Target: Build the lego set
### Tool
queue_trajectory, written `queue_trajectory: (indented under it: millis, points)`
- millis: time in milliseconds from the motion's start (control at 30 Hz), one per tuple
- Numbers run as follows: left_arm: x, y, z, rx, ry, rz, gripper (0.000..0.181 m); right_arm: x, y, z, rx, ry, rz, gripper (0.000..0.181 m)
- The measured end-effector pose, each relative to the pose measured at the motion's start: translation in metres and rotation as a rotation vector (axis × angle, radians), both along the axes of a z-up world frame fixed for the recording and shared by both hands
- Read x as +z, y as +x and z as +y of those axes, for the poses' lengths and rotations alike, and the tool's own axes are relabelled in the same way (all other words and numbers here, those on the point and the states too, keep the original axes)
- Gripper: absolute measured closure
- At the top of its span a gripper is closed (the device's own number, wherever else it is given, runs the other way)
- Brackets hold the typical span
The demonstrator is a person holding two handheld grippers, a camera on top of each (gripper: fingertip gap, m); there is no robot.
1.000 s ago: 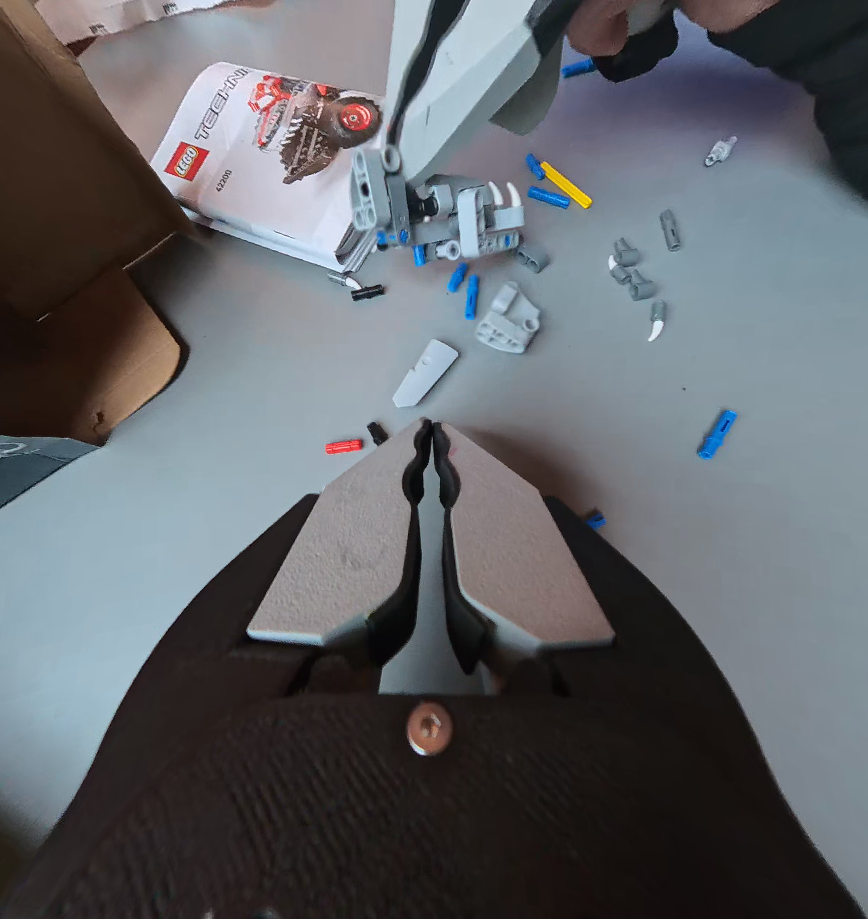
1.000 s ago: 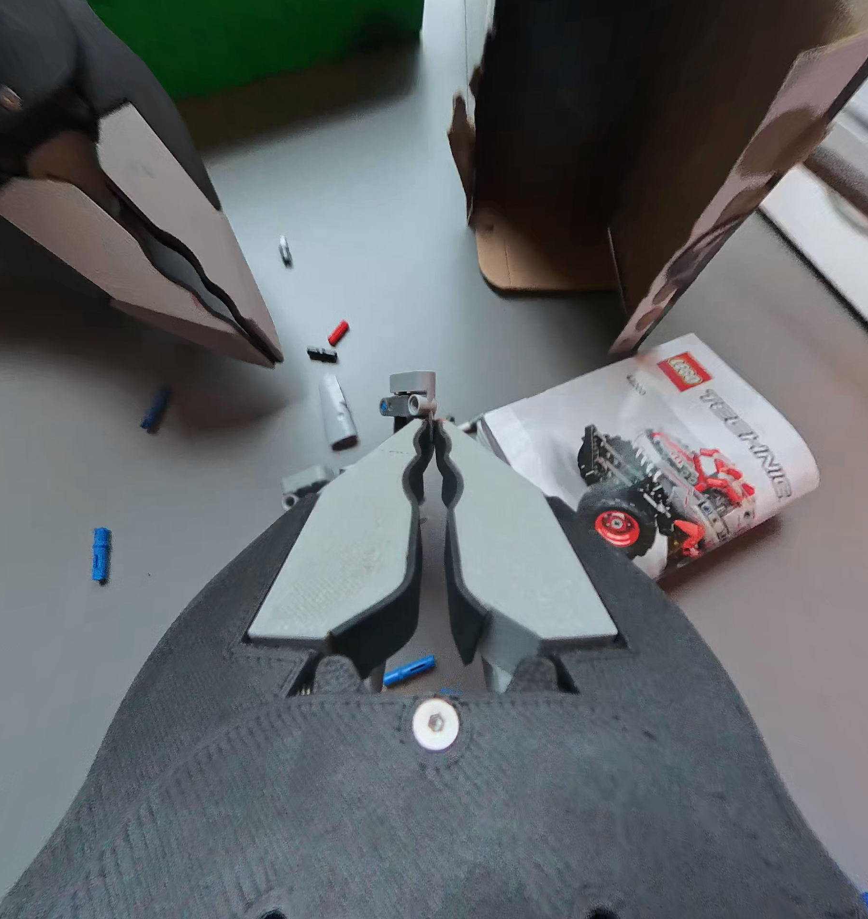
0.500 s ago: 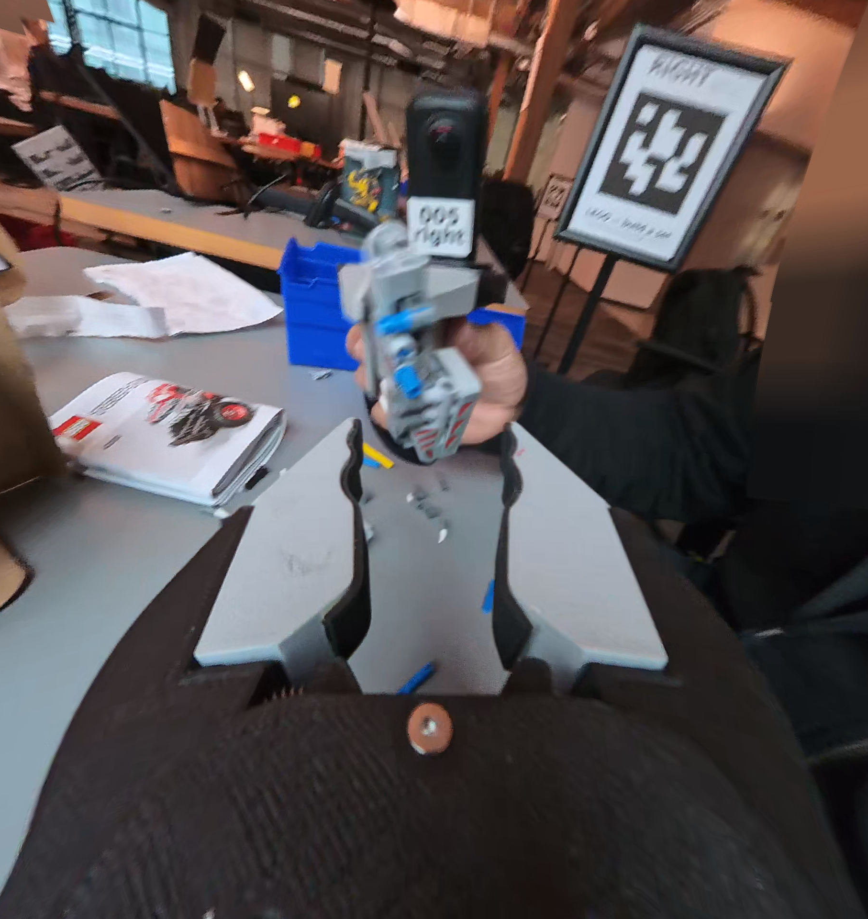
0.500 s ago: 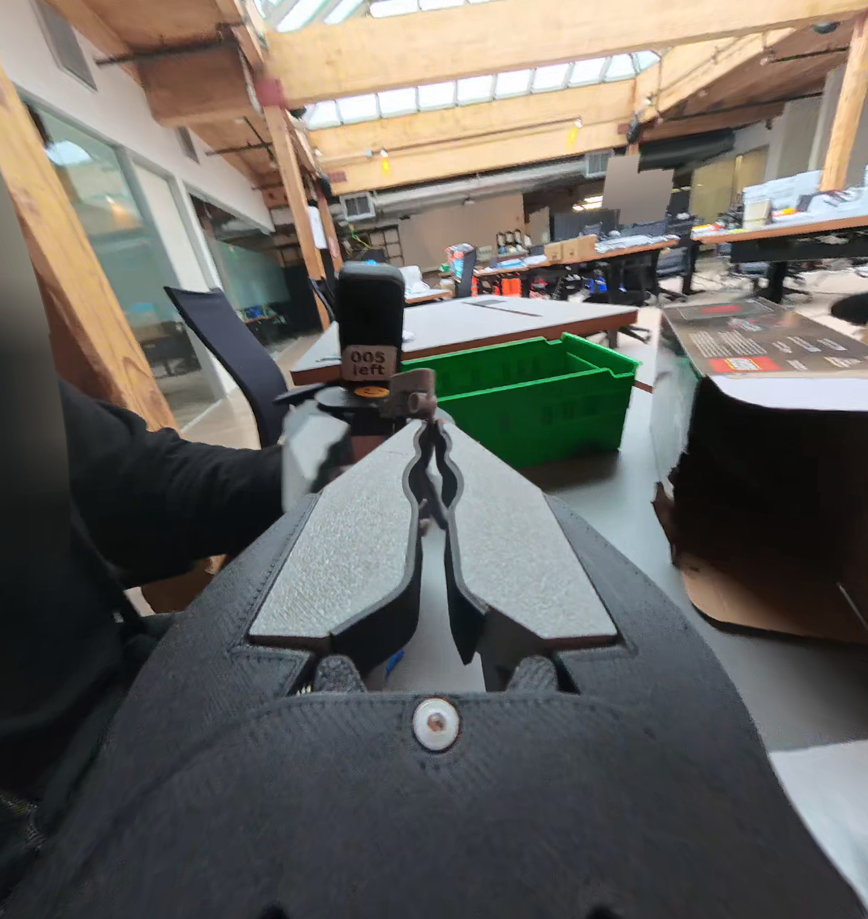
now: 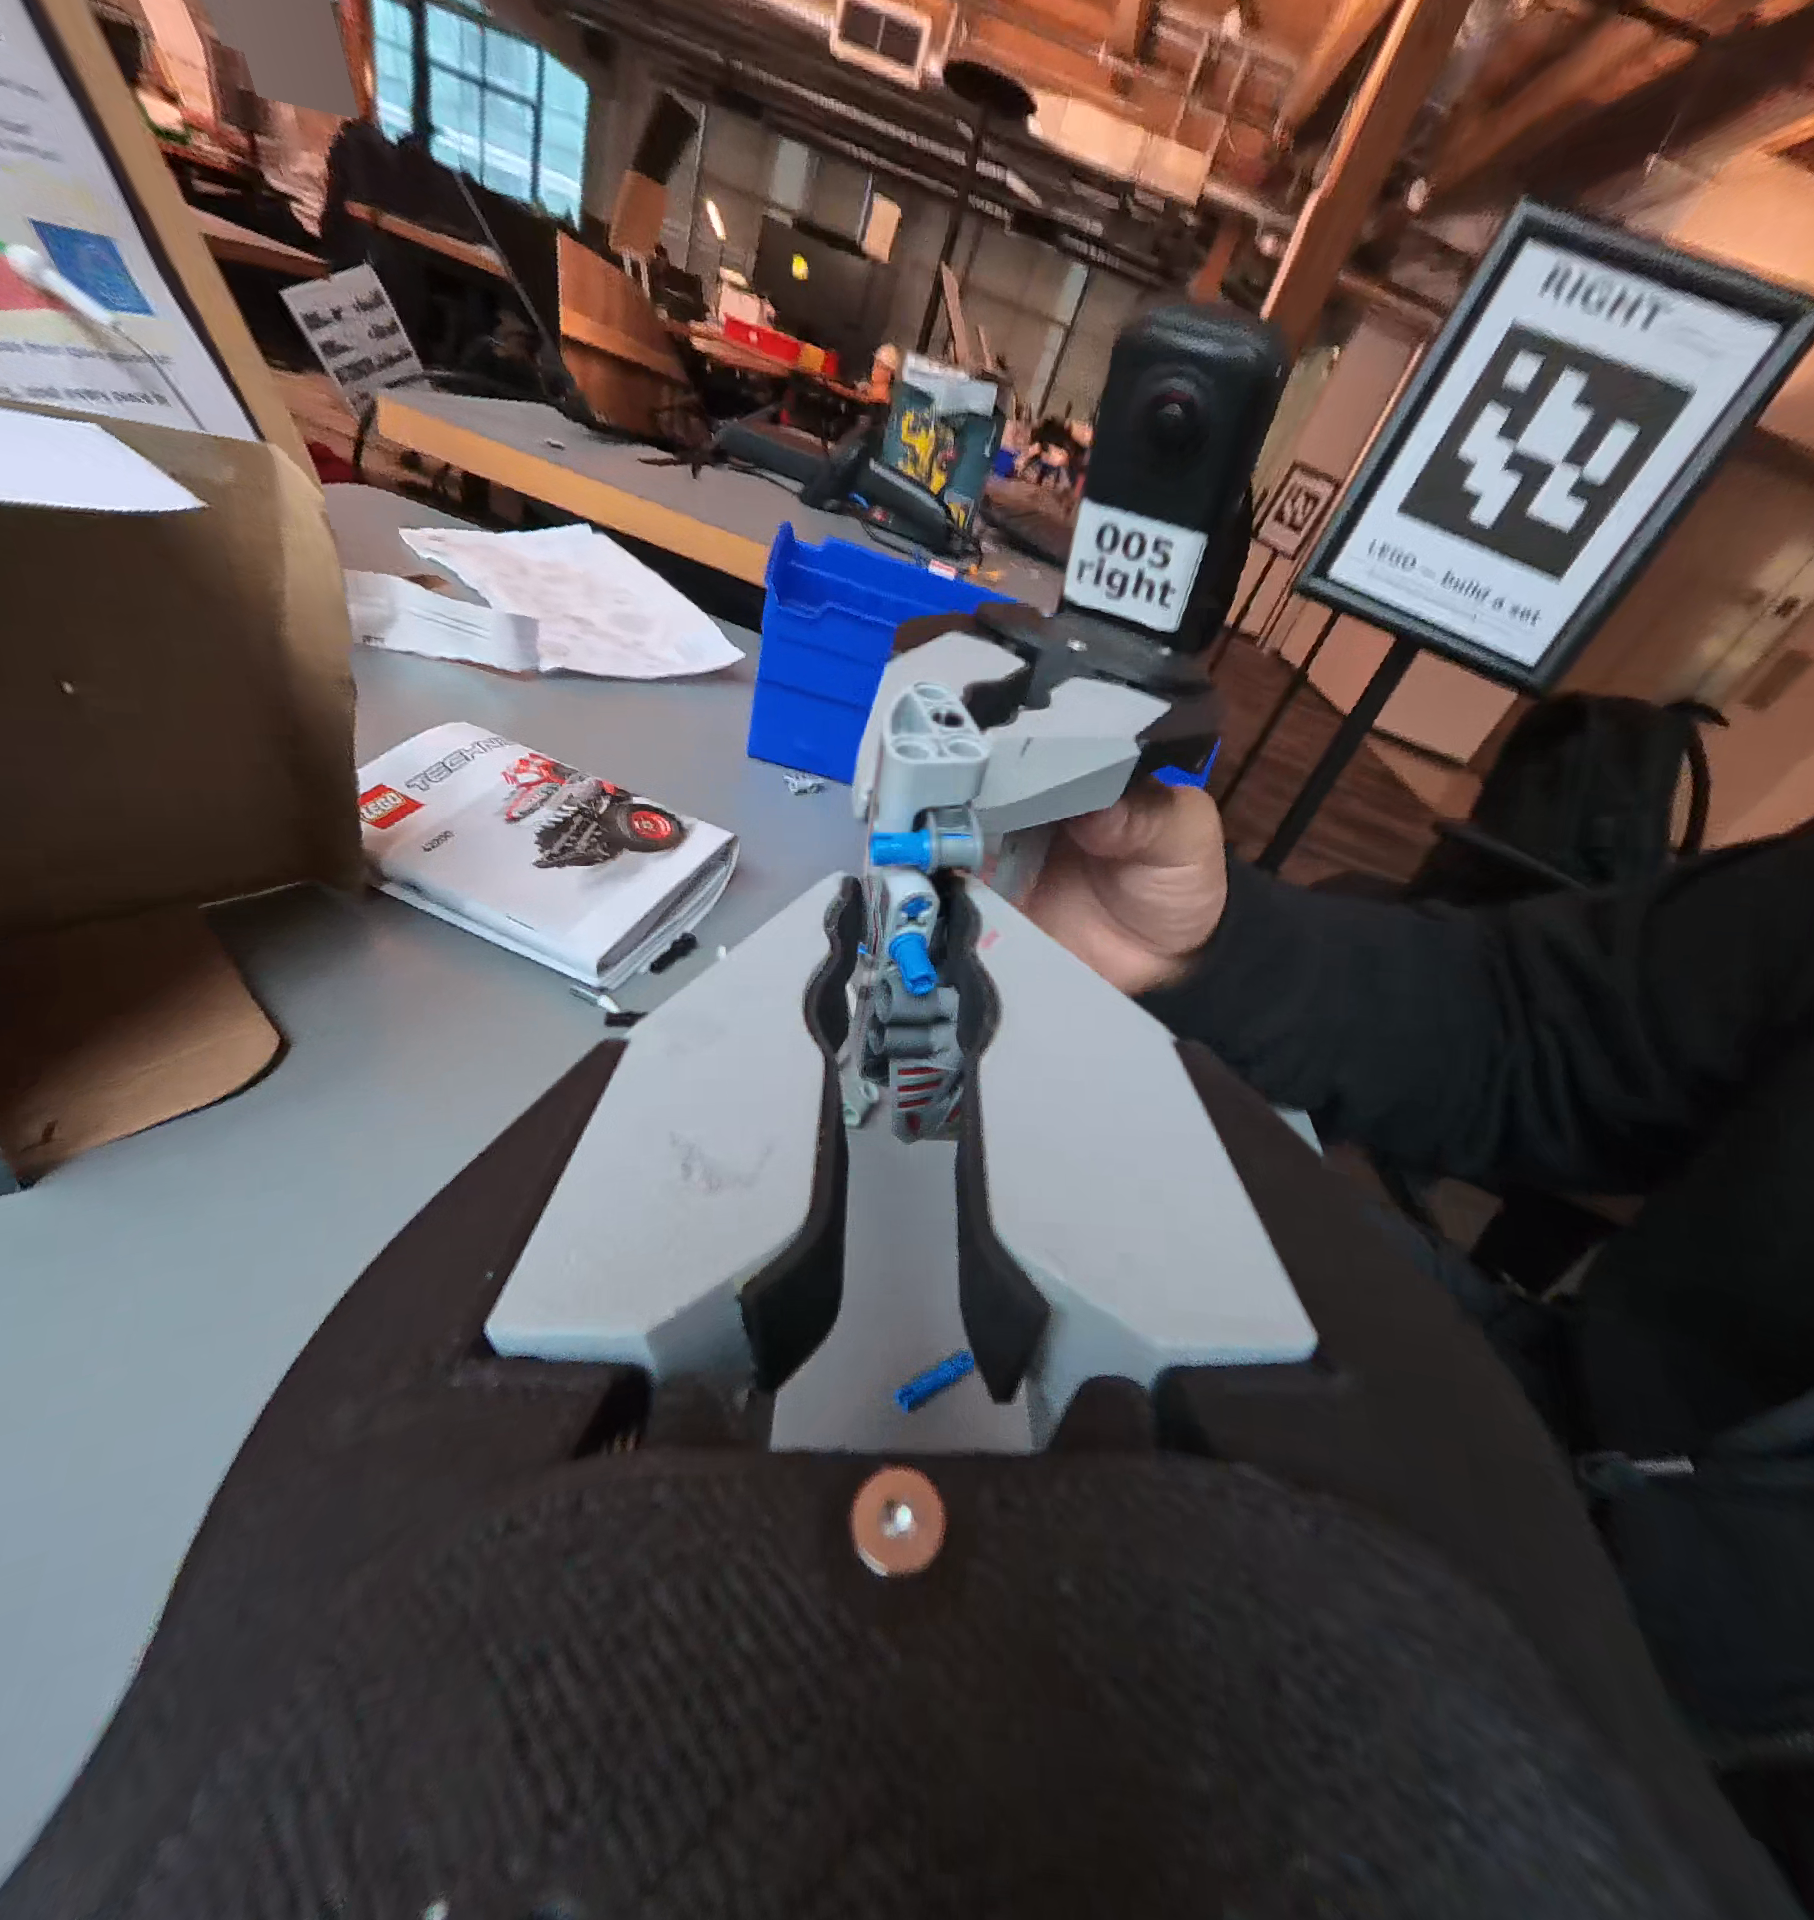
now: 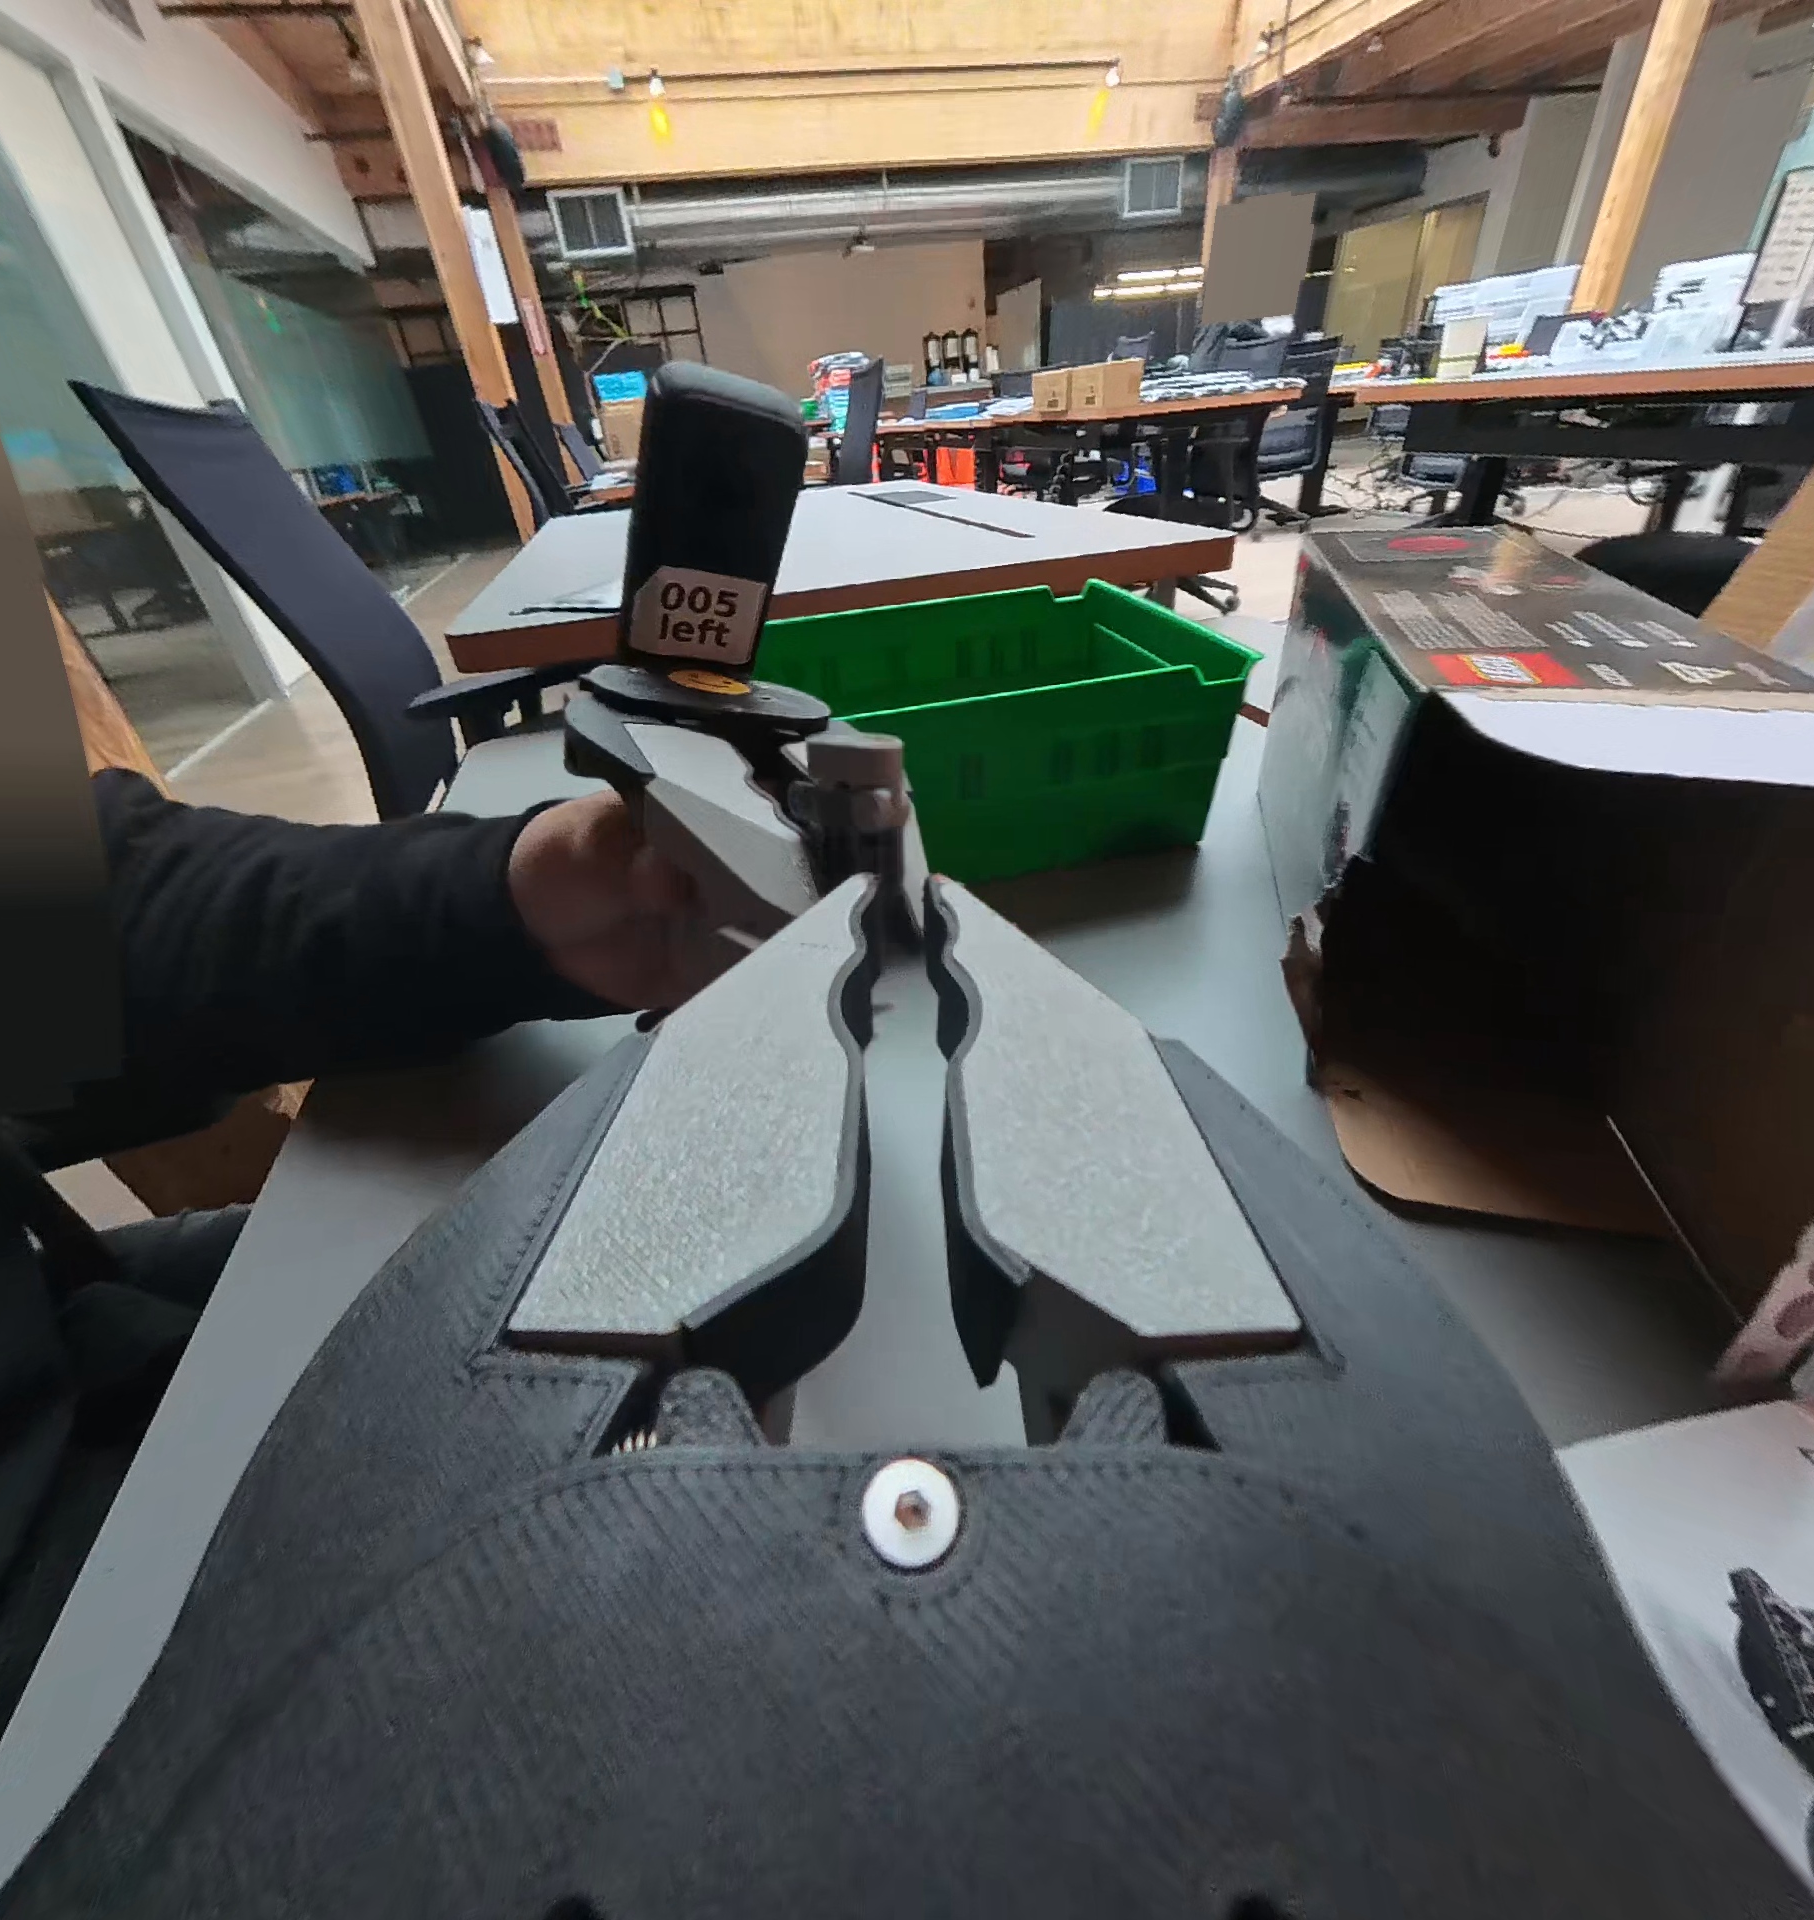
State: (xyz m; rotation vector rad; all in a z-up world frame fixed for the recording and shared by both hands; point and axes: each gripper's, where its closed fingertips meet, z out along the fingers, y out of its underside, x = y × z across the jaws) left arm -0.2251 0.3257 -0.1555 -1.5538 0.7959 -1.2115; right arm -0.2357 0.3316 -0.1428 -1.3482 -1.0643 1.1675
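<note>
A part-built lego assembly [image 5: 908, 997], grey with blue pins, hangs upright in the air above the grey table [image 5: 259, 1195]. My left gripper [image 5: 905, 904] is closed around its lower half. My right gripper [image 5: 960, 717], held by a hand, faces me and grips the assembly's light grey top piece. In the right wrist view, my right gripper [image 6: 895, 894] is nearly closed on a thin part of the assembly [image 6: 859, 769]. The left gripper [image 6: 809, 821] meets it from the left. Most of the assembly is hidden there.
An instruction booklet [image 5: 550, 831] lies on the table beside an open cardboard box [image 5: 134, 665]. A blue bin [image 5: 830, 665] stands behind. A loose blue pin [image 5: 934, 1382] lies under my left gripper. A green bin [image 6: 1007, 707] and the set's box [image 6: 1568, 790] stand at the far side.
Both grippers rose from pointing down at the table to level, facing each other. The right one lifted the assembly. The left one opened, then closed around the assembly's lower part.
</note>
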Motion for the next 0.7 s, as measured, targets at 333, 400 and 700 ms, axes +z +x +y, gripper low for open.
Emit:
queue_trajectory:
  millis: [333,400,700]
  points:
    - [-0.026,-0.003,0.009,-0.009,-0.212,0.016,0.167,-0.008,0.002,0.009,-0.069,0.078,-0.096,0.165]
    - [-0.031,0.002,0.003,-0.061,-0.272,0.018,0.167,-0.017,0.003,0.011,-0.122,0.240,-0.221,0.167]
    - [-0.066,0.007,-0.012,-0.109,-0.234,0.294,0.167,-0.042,0.002,-0.012,0.032,0.301,-0.359,0.169]
